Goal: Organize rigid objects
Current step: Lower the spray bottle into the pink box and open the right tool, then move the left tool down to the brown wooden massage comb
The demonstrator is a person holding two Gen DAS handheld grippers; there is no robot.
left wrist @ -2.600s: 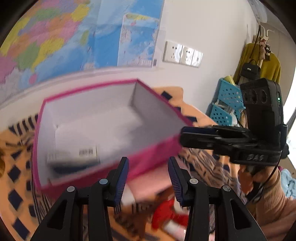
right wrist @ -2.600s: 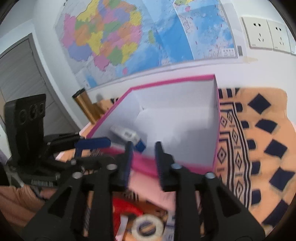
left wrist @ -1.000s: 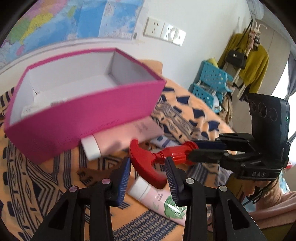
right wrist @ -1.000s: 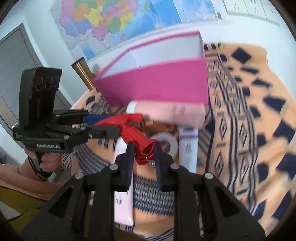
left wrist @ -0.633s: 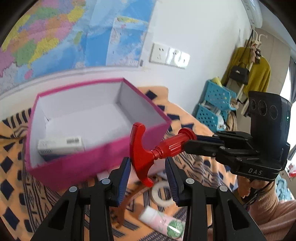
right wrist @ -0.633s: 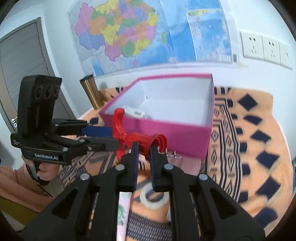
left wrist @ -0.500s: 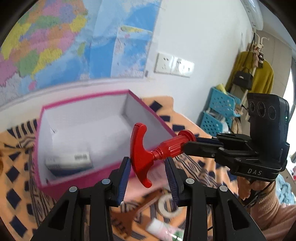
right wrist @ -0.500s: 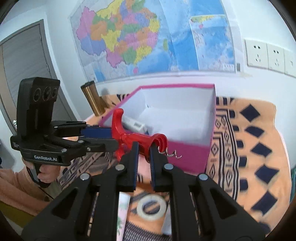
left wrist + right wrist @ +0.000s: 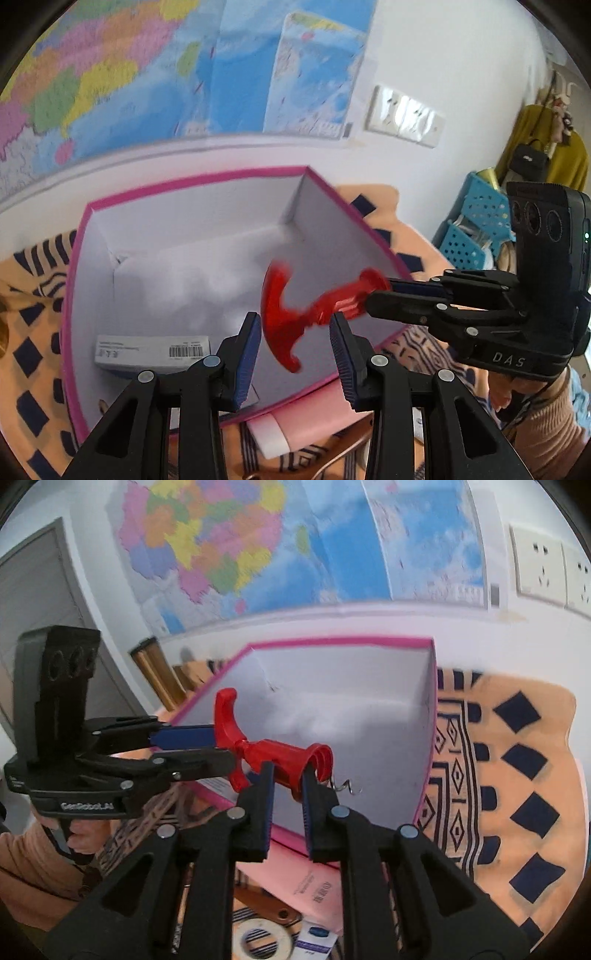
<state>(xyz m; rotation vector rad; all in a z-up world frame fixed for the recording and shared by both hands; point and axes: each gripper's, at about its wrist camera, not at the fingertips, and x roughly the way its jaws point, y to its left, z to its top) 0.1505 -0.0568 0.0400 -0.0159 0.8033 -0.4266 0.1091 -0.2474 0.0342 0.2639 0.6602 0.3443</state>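
A red corkscrew (image 9: 273, 753) with a T-handle hangs over the open pink box (image 9: 424, 746). My right gripper (image 9: 286, 779) is shut on its barrel; its metal spiral (image 9: 343, 786) points right. In the left wrist view the red corkscrew (image 9: 295, 314) is blurred above the pink box (image 9: 207, 177), held by the right gripper (image 9: 380, 295). My left gripper (image 9: 295, 328) is open and empty just below the corkscrew's handle. A white carton with a barcode (image 9: 151, 349) lies in the box.
A pink tube (image 9: 295, 424) lies in front of the box on the orange patterned cloth (image 9: 517, 760). A roll of tape (image 9: 258, 941) and a small blue-white pack (image 9: 317, 938) lie nearer. A gold flask (image 9: 155, 672) stands at the left. Blue baskets (image 9: 476, 221) stand at the right.
The right gripper picked the corkscrew up from the cloth and carried it up over the box. Both grippers rose and moved forward; the left one stayed open beside the corkscrew.
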